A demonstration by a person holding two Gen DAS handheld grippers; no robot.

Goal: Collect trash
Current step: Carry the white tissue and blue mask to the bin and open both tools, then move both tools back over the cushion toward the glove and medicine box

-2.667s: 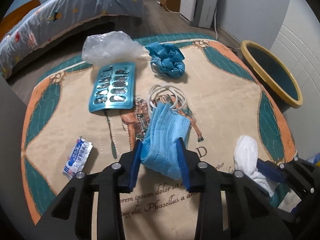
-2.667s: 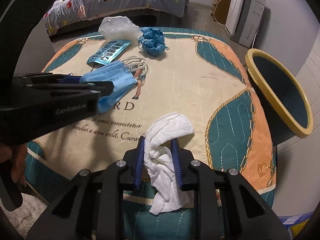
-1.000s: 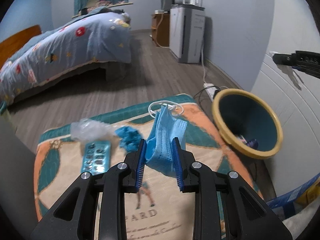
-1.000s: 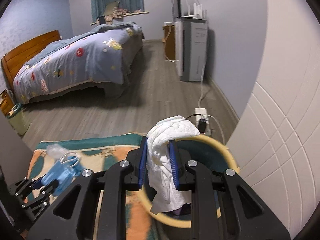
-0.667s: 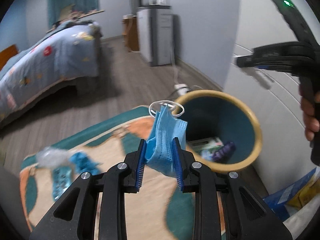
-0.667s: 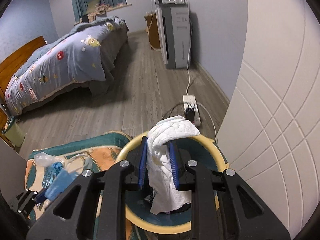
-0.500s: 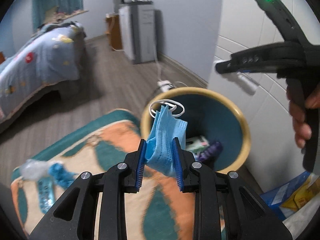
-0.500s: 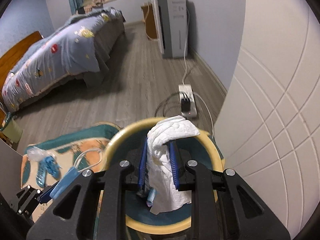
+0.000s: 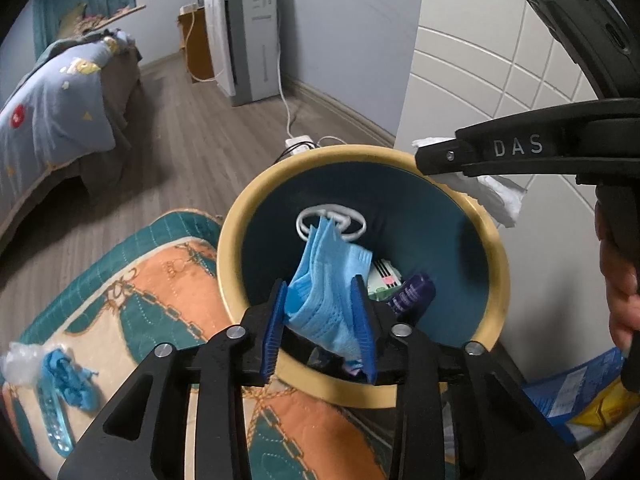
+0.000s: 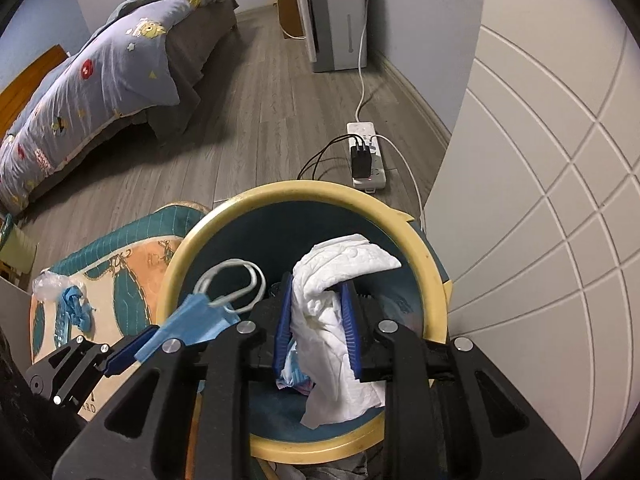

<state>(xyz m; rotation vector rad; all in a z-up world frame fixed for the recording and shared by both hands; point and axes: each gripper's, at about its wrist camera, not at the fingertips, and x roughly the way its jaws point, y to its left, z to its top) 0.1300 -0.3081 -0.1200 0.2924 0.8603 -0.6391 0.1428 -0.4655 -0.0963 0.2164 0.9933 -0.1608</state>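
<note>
My left gripper [image 9: 322, 300] is shut on a blue face mask [image 9: 324, 280] and holds it over the mouth of a teal bin with a yellow rim [image 9: 256, 184]. My right gripper [image 10: 316, 308] is shut on a crumpled white tissue [image 10: 332, 308] and holds it over the same bin [image 10: 280, 194]. The mask [image 10: 192, 320] and the left gripper [image 10: 132, 344] show at the lower left of the right wrist view. The right gripper [image 9: 436, 156] and the tissue [image 9: 496, 196] show at the right of the left wrist view. Some trash lies at the bin's bottom [image 9: 408, 292].
A patterned rug [image 9: 152, 292] lies left of the bin, with a clear plastic bag [image 9: 20, 360], a blue crumpled item [image 9: 72, 376] and a blister pack [image 9: 56, 420] on it. A white wall [image 10: 540, 200] stands right of the bin. A power strip [image 10: 366, 156], a bed [image 10: 100, 64] and a white appliance [image 9: 244, 40] lie beyond.
Both grippers have lifted off the rug and swung right to the bin. The mask and the tissue now hang over its mouth, and both jaws stay shut.
</note>
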